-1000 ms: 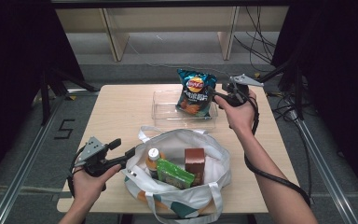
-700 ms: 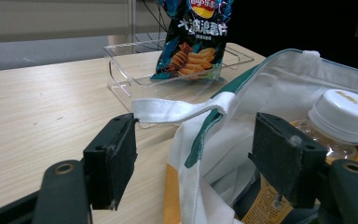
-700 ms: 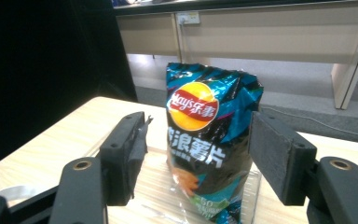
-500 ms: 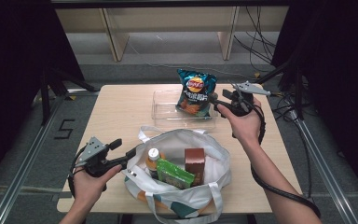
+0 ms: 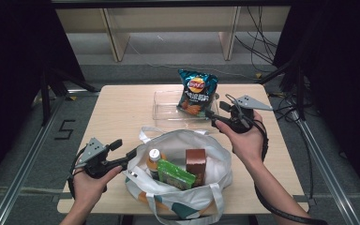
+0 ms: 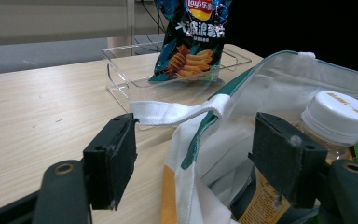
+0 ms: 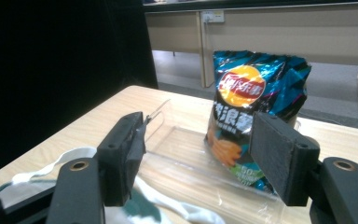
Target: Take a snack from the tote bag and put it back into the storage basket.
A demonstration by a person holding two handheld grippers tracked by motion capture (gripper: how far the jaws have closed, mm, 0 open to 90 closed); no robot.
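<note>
A blue chip bag (image 5: pixel 197 91) stands upright in a clear plastic tray (image 5: pixel 166 107) at the back of the table. Nearer me, a white tote bag (image 5: pixel 183 140) lies open, holding an orange bottle with a white cap (image 5: pixel 153 158), a green packet (image 5: pixel 174 172) and a brown box (image 5: pixel 195 164). My left gripper (image 5: pixel 125 148) sits at the tote's left rim. Its jaws are open, with the rim and a strap (image 6: pixel 177 114) loose between them. By the tray's near right corner, my right gripper (image 5: pixel 212 118) is open and holds nothing. It faces the chip bag (image 7: pixel 256 102).
The light wooden table (image 5: pixel 117 110) has bare wood left of the tray. Cables (image 5: pixel 304 154) trail off the right edge. Metal rails (image 5: pixel 23 173) run along the floor at both sides, and wooden shelving legs (image 5: pixel 115 35) stand behind the table.
My right gripper has drawn back from beside the chip bag toward the near side, past the tray's right corner, staying open. The left gripper and the tote have not moved.
</note>
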